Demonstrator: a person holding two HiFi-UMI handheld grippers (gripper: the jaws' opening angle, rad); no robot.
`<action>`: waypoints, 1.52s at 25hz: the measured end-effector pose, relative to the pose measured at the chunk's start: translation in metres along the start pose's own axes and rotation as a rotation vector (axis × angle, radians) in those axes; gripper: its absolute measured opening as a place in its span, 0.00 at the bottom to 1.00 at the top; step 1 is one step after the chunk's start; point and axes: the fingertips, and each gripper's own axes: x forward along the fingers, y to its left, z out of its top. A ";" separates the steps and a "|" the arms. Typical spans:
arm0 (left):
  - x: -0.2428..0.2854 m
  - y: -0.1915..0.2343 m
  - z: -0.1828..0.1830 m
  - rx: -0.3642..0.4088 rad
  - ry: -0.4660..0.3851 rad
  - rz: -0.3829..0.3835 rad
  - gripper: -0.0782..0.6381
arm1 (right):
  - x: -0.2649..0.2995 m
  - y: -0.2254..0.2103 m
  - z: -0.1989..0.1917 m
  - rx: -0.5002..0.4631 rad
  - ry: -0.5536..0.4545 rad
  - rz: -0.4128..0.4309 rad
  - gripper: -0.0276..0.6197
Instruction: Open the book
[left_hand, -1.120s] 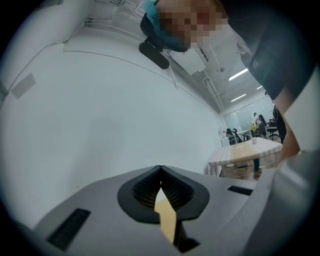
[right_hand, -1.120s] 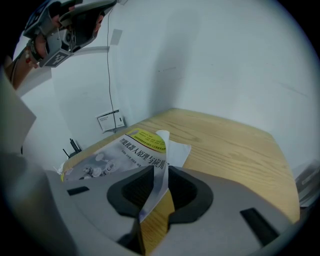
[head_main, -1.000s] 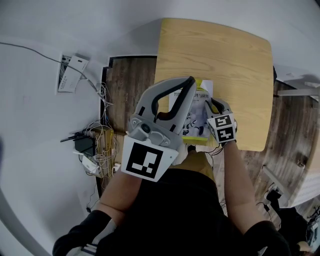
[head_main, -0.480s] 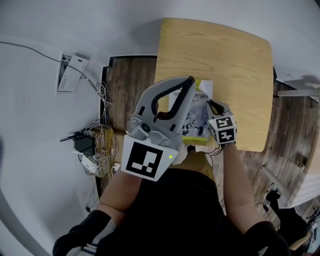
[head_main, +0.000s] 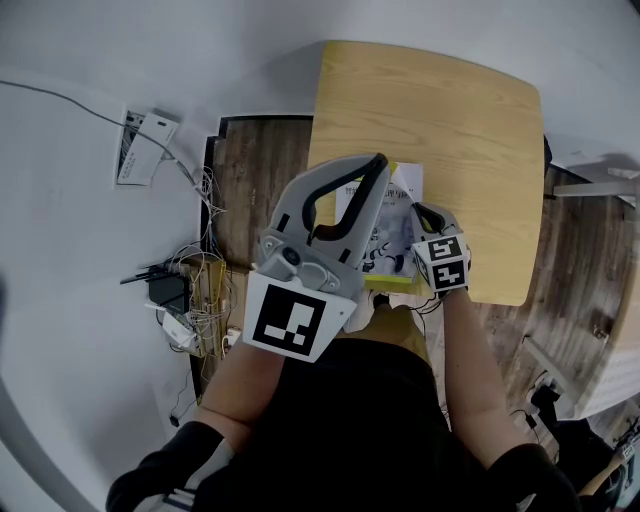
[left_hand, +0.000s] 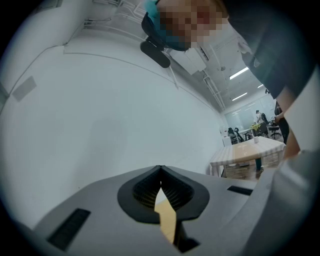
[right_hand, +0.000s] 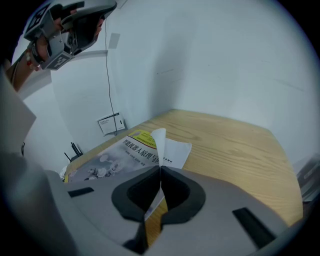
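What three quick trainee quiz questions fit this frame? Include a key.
1. True or false: the book lies wide open on the table.
2. The right gripper is: A open above the book; B shut on the book's lifted corner; C shut, empty.
3. Fill in: the left gripper holds ____.
Key: 1 false, only a corner is lifted. 2 B, its jaws have just closed there. 3 nothing, jaws together.
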 end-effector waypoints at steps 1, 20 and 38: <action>0.000 -0.001 0.001 0.003 0.001 0.002 0.12 | -0.001 0.000 0.001 -0.003 -0.001 0.000 0.09; -0.028 0.000 0.014 0.025 -0.027 -0.052 0.12 | -0.029 0.012 0.037 0.019 -0.042 -0.066 0.09; -0.064 0.028 0.026 0.020 -0.099 -0.086 0.12 | -0.054 0.072 0.090 0.007 -0.121 -0.134 0.09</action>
